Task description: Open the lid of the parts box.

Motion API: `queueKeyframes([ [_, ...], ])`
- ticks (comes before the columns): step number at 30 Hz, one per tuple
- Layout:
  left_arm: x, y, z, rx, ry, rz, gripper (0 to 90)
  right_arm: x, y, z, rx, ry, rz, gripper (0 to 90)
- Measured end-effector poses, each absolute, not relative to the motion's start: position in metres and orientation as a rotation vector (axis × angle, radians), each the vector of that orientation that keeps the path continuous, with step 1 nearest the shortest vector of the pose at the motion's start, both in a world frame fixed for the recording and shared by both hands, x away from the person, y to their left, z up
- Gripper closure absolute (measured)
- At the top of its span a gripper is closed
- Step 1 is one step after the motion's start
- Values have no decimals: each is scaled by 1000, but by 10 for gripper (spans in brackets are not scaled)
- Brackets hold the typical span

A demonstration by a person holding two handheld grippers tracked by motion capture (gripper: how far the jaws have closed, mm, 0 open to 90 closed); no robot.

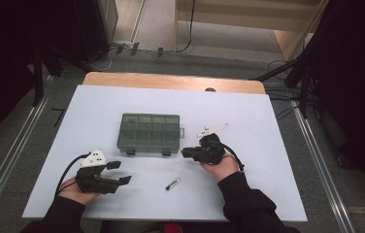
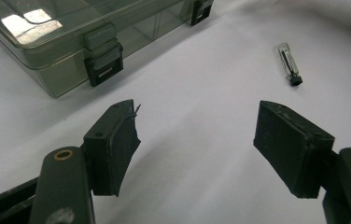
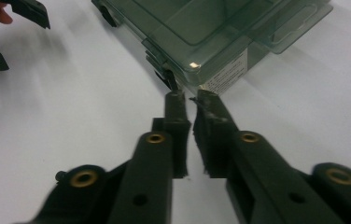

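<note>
While shut, with both front clasps down, lies flat on the white table sheet (image 1: pixel 268 145): translucent grey-green compartment box (image 1: pixel 149 132), directly ahead of the right gripper (image 1: pixel 186 153) and ahead and to the left of the left gripper (image 1: pixel 121 172).

Right gripper first. Jaws drawn almost together, only a slit between them, nothing clamped. Tips aimed at the nearer clasp (image 3: pixel 169 77) on the box's front wall, just short of it and apparently not touching. Probably narrowed like this to make one slim point for flicking the small clasp up, not for gripping. Held low and nearly level with the table, which suits a push from underneath.

Left gripper next. Jaws wide apart and holding nothing, hanging over bare sheet. Other clasp (image 2: pixel 103 63) ahead and to the left of it, near but apart. Probably waiting to steady the box or take that second clasp.

Farther out, ahead and to the right of the left gripper: small clear tube with a black cap (image 2: pixel 289 63), lying on its side, apart from the box and both grippers. Likely bound for a compartment once the lid is up.
</note>
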State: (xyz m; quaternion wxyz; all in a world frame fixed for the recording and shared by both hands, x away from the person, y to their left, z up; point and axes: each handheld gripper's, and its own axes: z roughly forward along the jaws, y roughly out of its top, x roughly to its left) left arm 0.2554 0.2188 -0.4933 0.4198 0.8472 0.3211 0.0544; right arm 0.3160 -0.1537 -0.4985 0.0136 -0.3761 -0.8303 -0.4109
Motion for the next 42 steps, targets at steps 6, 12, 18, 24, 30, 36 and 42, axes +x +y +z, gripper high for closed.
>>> queueKeyframes([
  [6, 256, 219, -493, 2124, 805, 136, 295, 321, -148, -501, -1158, -2600, -1229, 900],
  [12, 256, 219, -493, 2125, 804, 136, 295, 324, -144, -505, -1167, -2608, -1204, 900],
  [18, 256, 219, -493, 2124, 805, 135, 295, 326, -142, -504, -1175, -2599, -1215, 900],
  [24, 256, 219, -493, 2125, 805, 135, 295, 327, -141, -505, -1176, -2593, -1208, 900],
  [30, 256, 220, -493, 2126, 805, 136, 295, 326, -141, -505, -1177, -2593, -1219, 900],
  [36, 256, 220, -493, 2127, 804, 137, 295, 326, -142, -503, -1175, -2591, -1239, 900],
  [42, 256, 221, -494, 2120, 807, 145, 295, 325, -142, -498, -1175, -2588, -1274, 900],
])
